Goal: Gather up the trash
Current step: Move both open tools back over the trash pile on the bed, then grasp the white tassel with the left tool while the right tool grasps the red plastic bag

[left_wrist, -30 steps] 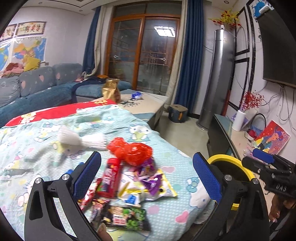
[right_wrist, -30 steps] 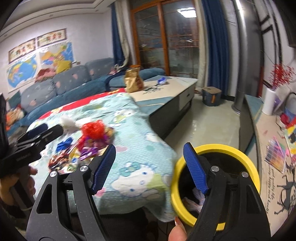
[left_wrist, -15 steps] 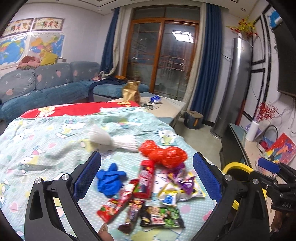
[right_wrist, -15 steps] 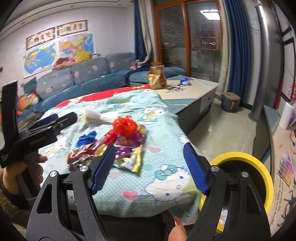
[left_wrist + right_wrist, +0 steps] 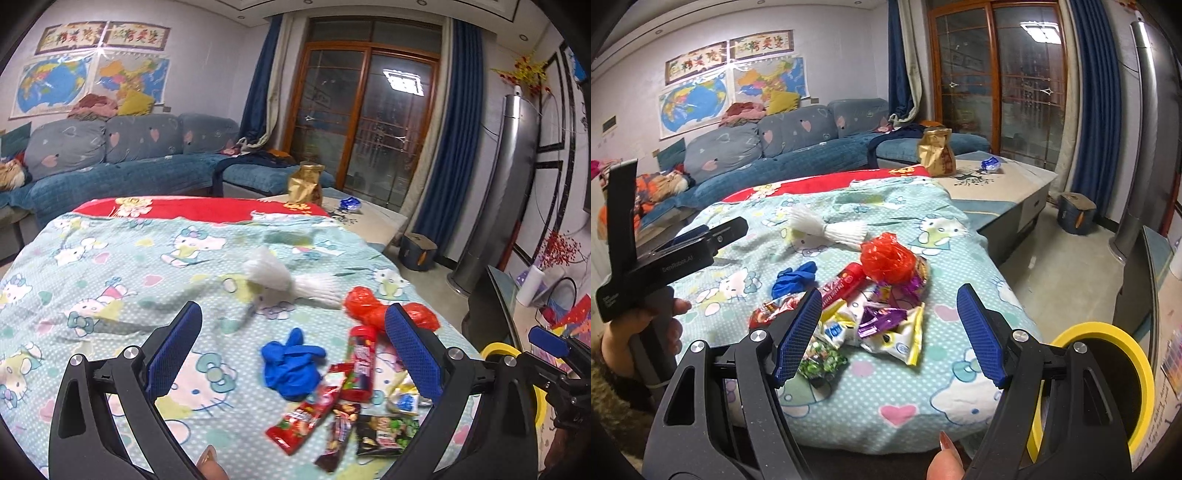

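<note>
in the left wrist view, the left gripper (image 5: 293, 338) is hovering above the hello kitty blanket (image 5: 110, 266), its blue-padded jaws standing wide apart with nothing between them. the trash is lying in the lower right of the frame: a crumpled blue glove (image 5: 291, 363) at centre, a red tube (image 5: 360, 363) just beside it on the right, a red wrapper (image 5: 306, 417) and a dark green-printed packet (image 5: 386, 430) below these. a red plastic bag (image 5: 369, 308) is sitting above the tube, partly hidden by the right finger, and a white bundle (image 5: 291, 280) is lying higher up, mid-frame. the yellow-rimmed bin (image 5: 498, 349) is peeking out at the far right edge.

in the right wrist view, the right gripper (image 5: 888, 330) is also gaping open and gripping nothing, and the same pile is showing between and behind its fingers. purple and white wrappers (image 5: 890, 325) are spreading at centre, with the red bag above them. the bin is standing at the lower right, off the blanket's edge. the left gripper is appearing at the left edge, held in a hand (image 5: 635, 332).
</note>
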`<state>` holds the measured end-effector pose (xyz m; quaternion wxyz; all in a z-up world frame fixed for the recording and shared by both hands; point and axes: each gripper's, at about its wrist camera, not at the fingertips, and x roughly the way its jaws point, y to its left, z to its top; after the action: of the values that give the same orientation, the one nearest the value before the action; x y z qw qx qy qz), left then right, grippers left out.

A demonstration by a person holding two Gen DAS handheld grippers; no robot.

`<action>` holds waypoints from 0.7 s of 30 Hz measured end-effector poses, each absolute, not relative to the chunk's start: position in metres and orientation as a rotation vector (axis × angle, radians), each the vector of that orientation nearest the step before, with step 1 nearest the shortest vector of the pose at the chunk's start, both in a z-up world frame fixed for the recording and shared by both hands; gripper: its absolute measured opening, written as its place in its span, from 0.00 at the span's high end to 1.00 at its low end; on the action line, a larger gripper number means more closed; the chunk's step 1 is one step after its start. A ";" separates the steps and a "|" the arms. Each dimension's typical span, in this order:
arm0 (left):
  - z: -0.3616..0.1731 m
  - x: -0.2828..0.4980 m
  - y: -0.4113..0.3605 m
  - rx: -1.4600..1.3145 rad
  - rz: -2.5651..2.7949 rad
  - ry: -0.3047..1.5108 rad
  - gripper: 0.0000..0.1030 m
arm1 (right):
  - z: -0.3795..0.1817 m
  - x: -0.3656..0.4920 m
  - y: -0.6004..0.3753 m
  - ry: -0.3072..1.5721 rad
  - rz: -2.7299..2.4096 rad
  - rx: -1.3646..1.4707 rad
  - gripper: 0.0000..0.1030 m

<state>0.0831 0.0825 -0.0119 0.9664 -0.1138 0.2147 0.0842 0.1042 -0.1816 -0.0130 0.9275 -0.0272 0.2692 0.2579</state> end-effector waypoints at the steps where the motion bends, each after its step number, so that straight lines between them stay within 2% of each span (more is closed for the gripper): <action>1: -0.013 0.084 0.086 -0.238 0.177 0.436 0.06 | -0.013 0.106 -0.179 0.552 0.530 -0.058 0.35; 19: -0.027 0.128 0.138 -0.335 0.160 0.509 0.08 | -0.012 0.160 -0.142 0.606 0.545 -0.047 0.35; 21: -0.033 0.138 0.140 -0.350 0.141 0.526 0.17 | -0.016 0.169 -0.140 0.626 0.547 -0.047 0.35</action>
<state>0.1376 0.1399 -0.0325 0.9480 -0.1721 0.2586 0.0693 0.1685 -0.1403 -0.0160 0.9147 -0.0228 0.3038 0.2656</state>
